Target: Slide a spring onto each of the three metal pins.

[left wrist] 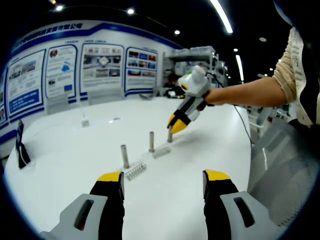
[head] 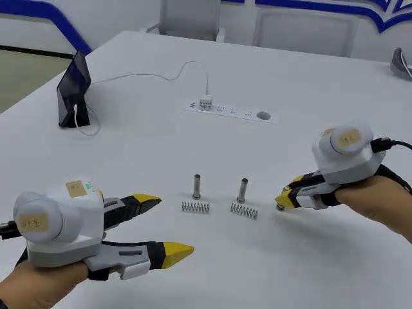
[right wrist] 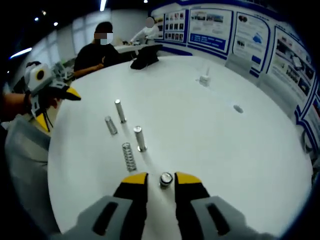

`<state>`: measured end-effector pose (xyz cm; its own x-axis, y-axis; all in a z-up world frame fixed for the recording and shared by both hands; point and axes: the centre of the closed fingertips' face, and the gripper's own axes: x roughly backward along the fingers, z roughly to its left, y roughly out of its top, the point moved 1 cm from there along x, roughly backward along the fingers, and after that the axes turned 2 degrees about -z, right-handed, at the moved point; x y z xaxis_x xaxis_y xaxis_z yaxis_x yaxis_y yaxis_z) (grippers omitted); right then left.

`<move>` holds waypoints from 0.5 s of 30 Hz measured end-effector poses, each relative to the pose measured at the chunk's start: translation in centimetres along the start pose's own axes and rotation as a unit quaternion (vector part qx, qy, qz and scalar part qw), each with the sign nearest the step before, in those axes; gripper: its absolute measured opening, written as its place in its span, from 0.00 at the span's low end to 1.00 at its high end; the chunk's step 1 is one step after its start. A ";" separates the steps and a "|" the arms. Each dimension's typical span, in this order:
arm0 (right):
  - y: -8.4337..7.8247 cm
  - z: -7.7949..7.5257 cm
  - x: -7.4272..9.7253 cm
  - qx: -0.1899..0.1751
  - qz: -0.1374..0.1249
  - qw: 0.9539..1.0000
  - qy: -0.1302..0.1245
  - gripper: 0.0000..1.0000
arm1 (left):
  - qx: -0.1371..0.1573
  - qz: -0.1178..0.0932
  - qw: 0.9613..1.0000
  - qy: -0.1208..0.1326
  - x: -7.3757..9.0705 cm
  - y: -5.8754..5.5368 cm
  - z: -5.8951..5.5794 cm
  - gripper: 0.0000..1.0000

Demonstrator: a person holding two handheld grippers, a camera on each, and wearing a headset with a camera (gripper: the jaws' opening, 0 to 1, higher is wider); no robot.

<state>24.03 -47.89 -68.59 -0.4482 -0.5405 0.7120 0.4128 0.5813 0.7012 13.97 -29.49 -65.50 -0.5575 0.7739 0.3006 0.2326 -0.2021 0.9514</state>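
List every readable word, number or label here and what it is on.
Nothing reads clearly.
Tan stickers on the left gripper: handwriting too blurred to read.
Tan sticker on the right gripper: handwriting too blurred to read.
Wall posters: print too small to read.

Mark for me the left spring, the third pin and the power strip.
left spring (head: 195, 207): head view, its middle coils.
third pin (right wrist: 166, 179): right gripper view, its round top.
power strip (head: 232, 111): head view, middle of its top face.

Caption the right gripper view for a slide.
Right gripper straddles one metal pin; two upright pins and two springs beyond.
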 end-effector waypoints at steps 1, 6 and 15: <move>0.1 0.0 0.2 0.001 -0.002 1.000 -0.001 0.22 | 0.000 0.000 1.000 0.000 0.0 0.0 0.0 0.64; 0.8 0.3 1.1 0.007 -0.016 1.000 -0.008 0.24 | -0.004 0.000 1.000 -0.004 -0.3 0.3 -0.3 0.64; 2.9 1.6 2.9 0.024 -0.053 0.998 -0.007 0.24 | -0.009 0.002 1.000 -0.009 -0.7 0.5 -0.4 0.64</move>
<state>22.65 -46.81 -64.59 -0.4988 -0.5921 0.6330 0.3248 0.5494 0.7699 14.12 -30.36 -65.19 -0.5416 0.7843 0.3025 0.2206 -0.2146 0.9515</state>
